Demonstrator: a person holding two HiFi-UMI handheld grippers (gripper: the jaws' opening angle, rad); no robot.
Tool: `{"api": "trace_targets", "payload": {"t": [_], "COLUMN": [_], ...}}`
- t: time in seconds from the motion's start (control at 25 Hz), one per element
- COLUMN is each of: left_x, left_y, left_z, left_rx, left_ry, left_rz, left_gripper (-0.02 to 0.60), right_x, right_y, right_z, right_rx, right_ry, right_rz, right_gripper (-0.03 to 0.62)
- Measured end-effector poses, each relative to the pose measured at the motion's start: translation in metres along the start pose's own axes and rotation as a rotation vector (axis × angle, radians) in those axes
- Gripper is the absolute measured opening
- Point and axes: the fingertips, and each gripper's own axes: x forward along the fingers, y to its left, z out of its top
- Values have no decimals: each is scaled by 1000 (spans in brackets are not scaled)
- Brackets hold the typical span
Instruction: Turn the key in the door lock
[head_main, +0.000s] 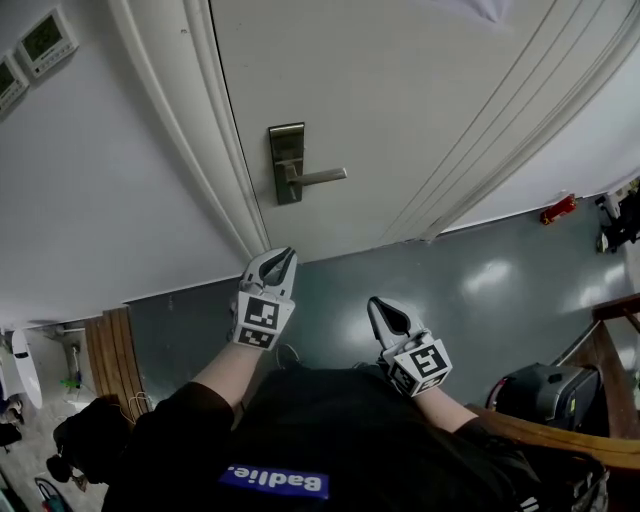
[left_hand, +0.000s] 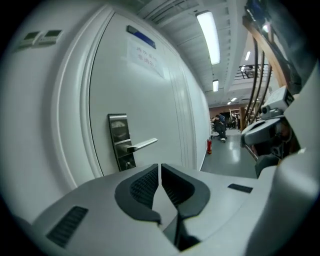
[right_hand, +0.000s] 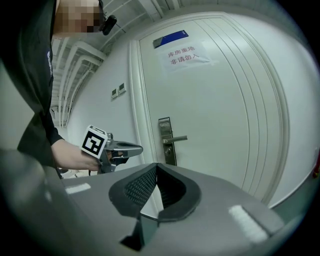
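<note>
Well left of the brushed-metal rectangular lock plate (head_main: 285, 150), two small white wall panels with greenish screens (head_main: 45, 40) hang on the plain white wall. Below and just left of the plate are the left tongs (head_main: 280, 256), white plastic with black ribbed pads. They point toward the plate with the jaws pressed together on nothing, touching neither plate nor door. The plate is fixed near the left edge of the white panelled door (head_main: 420, 90), and one straight silver lever handle (head_main: 322, 177) juts to the right from it. At the plate's lower end, under the lever, is the keyhole (left_hand: 128, 163); a small dark bit shows there, too small to tell as a key. Below and to the right of the plate, the right tongs (head_main: 378, 303) are likewise closed pad to pad and empty, well apart from the door. Far right of the plate, one red fire extinguisher (head_main: 558, 209) sits at the foot of the wall on the glossy grey-green floor (head_main: 480, 280).
</note>
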Motion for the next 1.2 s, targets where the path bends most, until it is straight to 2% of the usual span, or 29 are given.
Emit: {"api": "trace_targets", "payload": {"t": [0.28,0.4,0.68,1.0,1.2], "left_x": [69,91,129,155,159], "left_y": [32,41,65,86,89], "left_z": [-10,-16,-34,-46,-47], "left_rx": [-151,-222,-320,-390,-441], "left_ry": [69,100,175,221,186], "left_rz": [117,178,304,359,371], "left_gripper": [9,49,57,57,55], "right_x": [11,9,5,-7,-11], "right_y": [-34,-55,-93,-119,-126], "right_z": [4,7,8,-3,-4], "right_rx": [-4,-10,-9,19,24], "right_ry": [18,27,41,76,72], "right_rz": [59,94,130,111,101], "right_gripper": [-5,-5,-6,-6,-6]}}
